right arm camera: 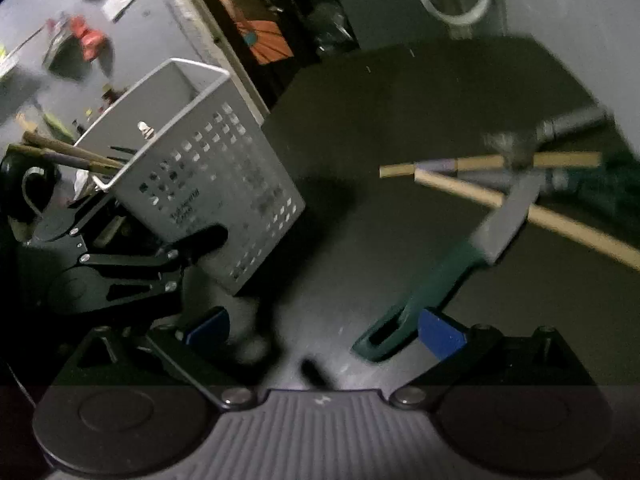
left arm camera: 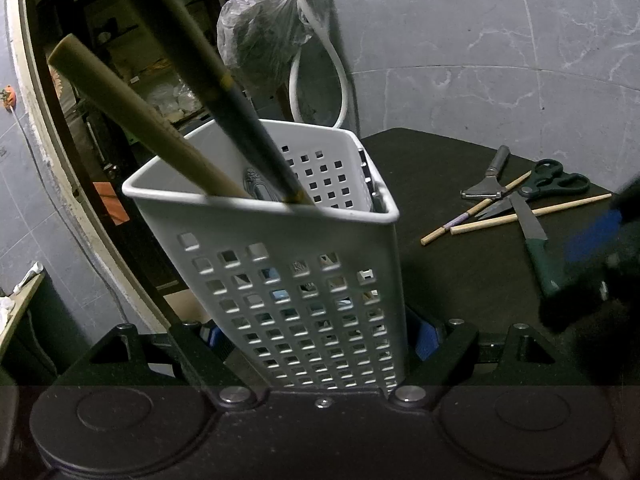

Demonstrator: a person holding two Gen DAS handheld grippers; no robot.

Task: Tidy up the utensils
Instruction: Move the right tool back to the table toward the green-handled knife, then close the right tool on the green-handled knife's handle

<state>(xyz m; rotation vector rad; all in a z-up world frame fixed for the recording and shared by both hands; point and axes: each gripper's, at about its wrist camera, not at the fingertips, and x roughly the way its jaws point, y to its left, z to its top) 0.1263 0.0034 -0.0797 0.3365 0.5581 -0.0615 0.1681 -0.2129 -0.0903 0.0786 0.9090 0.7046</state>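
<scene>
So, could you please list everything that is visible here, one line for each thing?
basket: one, white with square holes, at the table's left edge, tilted, gripped low down by the left tool
long handles: two, tan and dark, standing in the basket
table: one, dark, under everything
knife: one, green handle, grey blade, on the table right of the basket
scissors: one, dark green handles, beside the knife
chopsticks: two, pale wood, crossed under the knife
peeler: one, grey, behind the chopsticks
left tool: black, blue pads, shut on the basket
right tool: black, blue pads, open, near the knife handle
</scene>
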